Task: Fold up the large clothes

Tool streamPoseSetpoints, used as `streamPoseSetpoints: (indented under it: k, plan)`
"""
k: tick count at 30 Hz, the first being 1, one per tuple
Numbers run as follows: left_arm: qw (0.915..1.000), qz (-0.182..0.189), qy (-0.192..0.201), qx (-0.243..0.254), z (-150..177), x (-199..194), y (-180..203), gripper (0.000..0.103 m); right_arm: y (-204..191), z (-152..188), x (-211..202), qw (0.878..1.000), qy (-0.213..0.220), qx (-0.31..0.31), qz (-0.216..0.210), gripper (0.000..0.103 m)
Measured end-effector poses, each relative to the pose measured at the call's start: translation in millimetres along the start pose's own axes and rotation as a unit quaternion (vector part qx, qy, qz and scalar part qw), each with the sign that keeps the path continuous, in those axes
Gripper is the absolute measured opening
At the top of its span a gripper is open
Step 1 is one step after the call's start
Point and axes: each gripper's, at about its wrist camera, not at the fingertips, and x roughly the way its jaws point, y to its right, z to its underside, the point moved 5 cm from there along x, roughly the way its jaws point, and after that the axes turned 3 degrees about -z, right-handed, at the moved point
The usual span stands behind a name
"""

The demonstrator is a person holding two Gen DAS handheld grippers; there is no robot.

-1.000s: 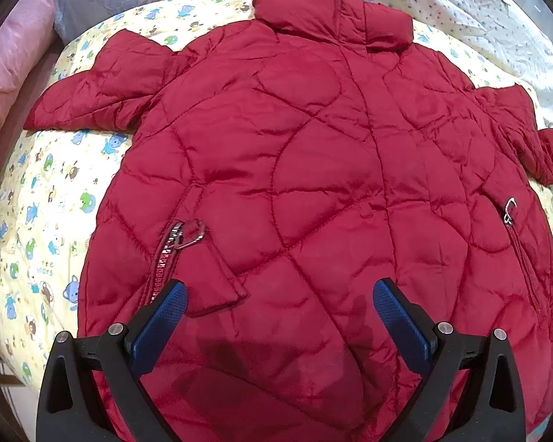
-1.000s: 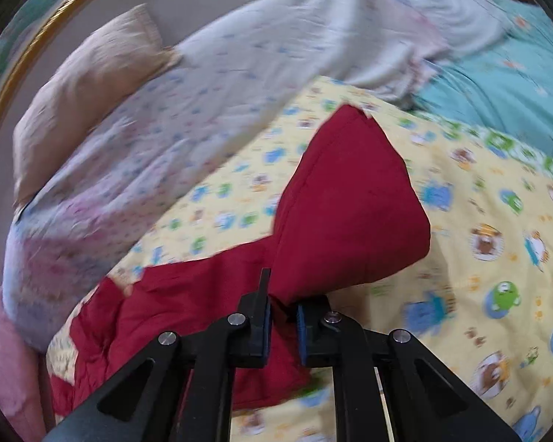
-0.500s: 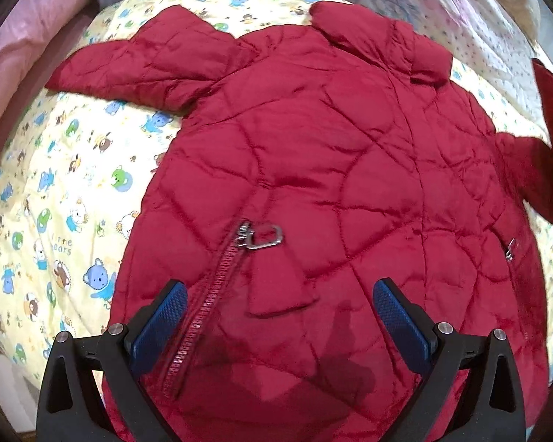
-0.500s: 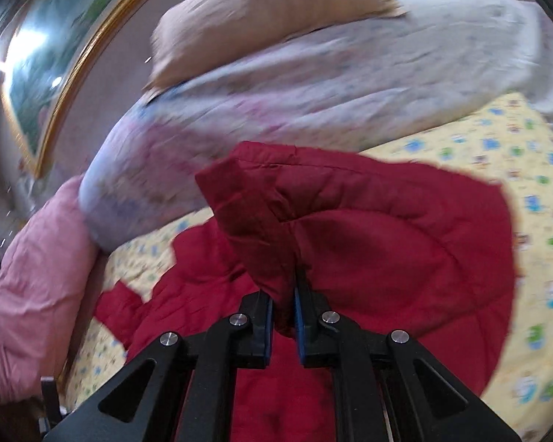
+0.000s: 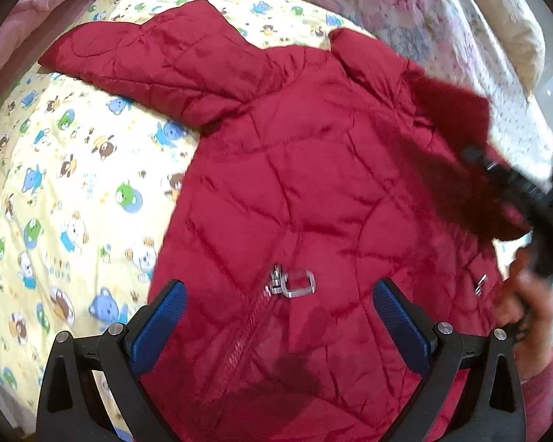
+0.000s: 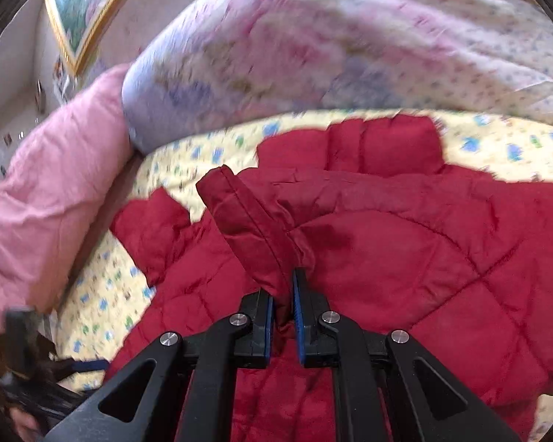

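Now that the right gripper (image 6: 284, 316), pinching the cuff, has carried the sleeve (image 6: 247, 221) from the bedsheet (image 5: 73, 169) over the red quilted jacket (image 5: 313, 184) lying flat there, the first fold is underway while the left gripper (image 5: 280, 316) hovers with fingers spread.

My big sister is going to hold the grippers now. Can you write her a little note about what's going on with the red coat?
Left gripper: open, holding nothing, hovering over the red coat near a pocket zipper pull.
Right gripper: shut on the sleeve, lifted and carried over the coat's body.
The coat lies spread on the yellow cartoon bedsheet; the other sleeve is still stretched out flat.
Done: first sleeve fold begun.
Left: lay that sleeve down, fold the other sleeve in, then fold the body.
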Motion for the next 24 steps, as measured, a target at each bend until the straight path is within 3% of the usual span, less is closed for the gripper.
streamPoseSetpoints:
  k: [7, 11, 14, 16, 18, 23, 24]
  plan:
    - [0.9968, 0.077, -0.013, -0.019, -43.1, 10.7, -7.1, 0.102, -25.3, 27.2, 44.1, 0.996, -0.055, -0.065, 0.013, 0.017]
    - [0.9888, 0.141, -0.036, -0.031, -84.8, 31.8, 2.8, 0.101, -33.6, 36.8, 47.6, 0.994, -0.056, -0.098, 0.016, 0.022]
    - [0.9832, 0.169, -0.06, -0.031, -108.9, 55.5, 14.5, 0.099, -35.8, 38.2, 48.6, 0.993, -0.055, -0.106, 0.008, 0.028]
    - [0.9757, 0.201, -0.082, -0.03, -121.8, 75.0, 25.1, 0.096, -38.4, 40.1, 49.5, 0.992, -0.056, -0.113, 0.0, 0.037]
    - [0.9704, 0.215, -0.107, -0.025, -132.4, 101.4, 33.6, 0.089, -40.0, 41.9, 50.0, 0.991, -0.055, -0.121, 0.001, 0.039]
    - [0.971, 0.187, -0.149, -0.005, -140.5, 149.0, 44.3, 0.03, -38.1, 44.4, 49.1, 0.992, -0.056, -0.116, -0.005, 0.04]
    - [0.9705, 0.191, -0.148, -0.003, -141.6, 148.1, 47.0, 0.025, -36.7, 44.4, 48.4, 0.992, -0.057, -0.113, -0.008, 0.04]
